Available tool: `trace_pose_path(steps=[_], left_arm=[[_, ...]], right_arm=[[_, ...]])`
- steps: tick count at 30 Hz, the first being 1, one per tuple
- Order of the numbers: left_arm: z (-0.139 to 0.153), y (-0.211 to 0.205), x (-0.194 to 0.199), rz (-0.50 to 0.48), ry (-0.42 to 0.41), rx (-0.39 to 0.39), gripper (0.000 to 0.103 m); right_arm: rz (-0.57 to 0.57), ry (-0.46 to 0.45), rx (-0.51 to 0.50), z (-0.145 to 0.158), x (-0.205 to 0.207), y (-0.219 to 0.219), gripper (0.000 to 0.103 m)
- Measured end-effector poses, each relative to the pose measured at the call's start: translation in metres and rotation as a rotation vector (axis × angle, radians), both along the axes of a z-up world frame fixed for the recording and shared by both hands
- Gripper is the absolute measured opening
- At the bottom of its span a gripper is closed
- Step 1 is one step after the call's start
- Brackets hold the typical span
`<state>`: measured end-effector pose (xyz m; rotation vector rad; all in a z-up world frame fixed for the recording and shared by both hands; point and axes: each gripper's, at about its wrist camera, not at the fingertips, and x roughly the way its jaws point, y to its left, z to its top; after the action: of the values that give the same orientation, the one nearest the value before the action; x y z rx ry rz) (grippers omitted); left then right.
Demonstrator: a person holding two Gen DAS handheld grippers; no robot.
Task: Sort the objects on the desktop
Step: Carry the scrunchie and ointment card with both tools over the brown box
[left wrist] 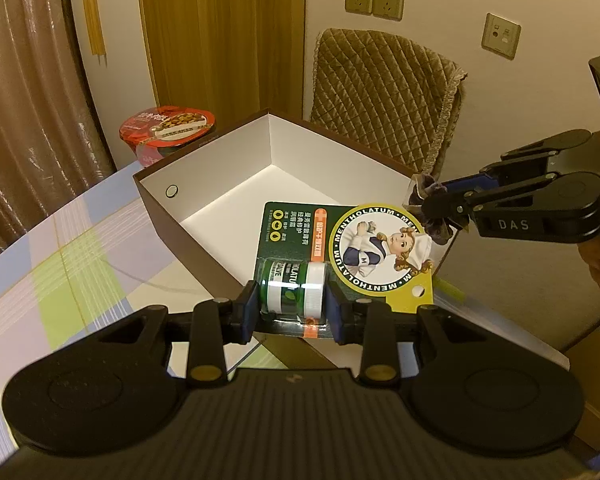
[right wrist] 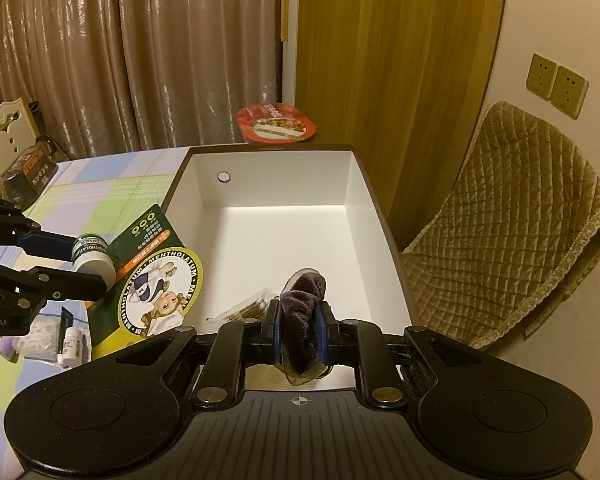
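My left gripper [left wrist: 291, 306] is shut on a Mentholatum lip-balm pack [left wrist: 340, 248], a green card with a small jar in its blister, held over the near edge of the open brown box [left wrist: 204, 164]. In the right wrist view the same pack [right wrist: 160, 280] hangs at the box's left wall [right wrist: 184, 200], held by the left gripper [right wrist: 88, 260]. My right gripper [right wrist: 298, 332] is shut on a dark purple scrunchie [right wrist: 304, 300] above the box's near end; in the left wrist view it [left wrist: 432, 204] holds the scrunchie [left wrist: 436, 224] at the box's right corner. A clear packet of brown sticks [right wrist: 248, 308] lies inside.
An instant-noodle bowl [left wrist: 166, 128] stands behind the box. On the checked tablecloth [right wrist: 100, 188] left of the box lie a small white bottle [right wrist: 72, 344], a plastic bag [right wrist: 36, 336] and a dark jar [right wrist: 30, 176]. A quilted chair [right wrist: 516, 224] stands to the right.
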<state>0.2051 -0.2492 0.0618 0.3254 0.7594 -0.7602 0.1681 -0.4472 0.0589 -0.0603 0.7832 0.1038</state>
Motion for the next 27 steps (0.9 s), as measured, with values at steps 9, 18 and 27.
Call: trace_pose_path(steps=[9,18,27], left_arm=[[-0.005,-0.008,0.007,0.019,0.012,0.012,0.030],[-0.010,-0.013,0.017,0.030,0.028,0.015,0.030],[-0.017,-0.017,0.031,0.039,0.045,0.018,0.030]], right_arm=[[0.005,0.010,0.008,-0.005,0.010,-0.005,0.016],[-0.002,0.026,0.010,-0.012,0.020,-0.007,0.016],[-0.001,0.046,0.009,-0.020,0.033,-0.003,0.016]])
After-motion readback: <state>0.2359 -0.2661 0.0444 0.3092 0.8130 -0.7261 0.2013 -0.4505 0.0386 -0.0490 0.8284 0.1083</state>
